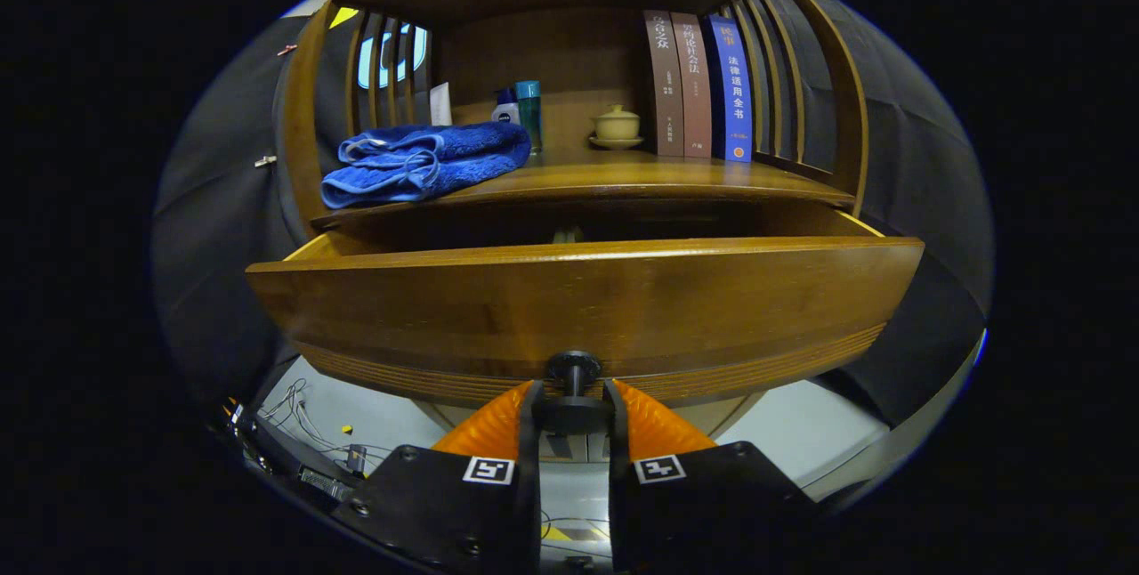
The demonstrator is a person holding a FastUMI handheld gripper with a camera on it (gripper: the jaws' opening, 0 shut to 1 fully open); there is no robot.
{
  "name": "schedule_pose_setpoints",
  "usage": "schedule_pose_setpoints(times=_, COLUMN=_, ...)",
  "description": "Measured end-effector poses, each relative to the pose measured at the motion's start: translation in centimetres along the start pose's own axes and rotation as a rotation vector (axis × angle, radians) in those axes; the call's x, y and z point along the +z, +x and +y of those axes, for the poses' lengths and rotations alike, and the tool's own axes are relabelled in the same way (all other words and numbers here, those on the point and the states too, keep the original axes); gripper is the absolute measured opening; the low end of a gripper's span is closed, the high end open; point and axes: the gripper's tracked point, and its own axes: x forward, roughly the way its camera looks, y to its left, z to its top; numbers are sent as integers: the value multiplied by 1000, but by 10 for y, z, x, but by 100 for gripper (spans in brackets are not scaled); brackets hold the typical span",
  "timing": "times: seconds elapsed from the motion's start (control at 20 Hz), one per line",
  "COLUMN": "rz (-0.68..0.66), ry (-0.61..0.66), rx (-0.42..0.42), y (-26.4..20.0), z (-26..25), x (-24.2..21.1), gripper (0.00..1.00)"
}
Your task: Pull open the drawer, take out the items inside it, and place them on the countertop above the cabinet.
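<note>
Tool [574, 397] clamps round dark knob [574, 368], wooden drawer [578, 308].

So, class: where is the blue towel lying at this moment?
The blue towel lies folded on the countertop above the open drawer, left of the bottles, well beyond the gripper shut on the drawer knob.

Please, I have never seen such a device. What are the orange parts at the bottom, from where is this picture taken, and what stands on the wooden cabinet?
The camera rides on a handheld gripper and looks forward along its two orange jaws. A person carries it; there is no robot arm. The jaws are closed on the dark knob of a wooden drawer, which is pulled partly open. Its inside is mostly hidden. On the countertop above lie a folded blue towel, some bottles, a small lidded cup and three upright books.
</note>
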Motion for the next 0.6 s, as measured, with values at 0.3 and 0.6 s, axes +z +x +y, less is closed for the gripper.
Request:
schedule_pose_setpoints(times=0.3, rz=22, ry=9, rx=6, y=-46, z=1, x=-24, gripper=34)
schedule_pose_setpoints(times=0.6, rz=64, ry=40, rx=8, y=-74, z=1, x=-42, gripper=34)
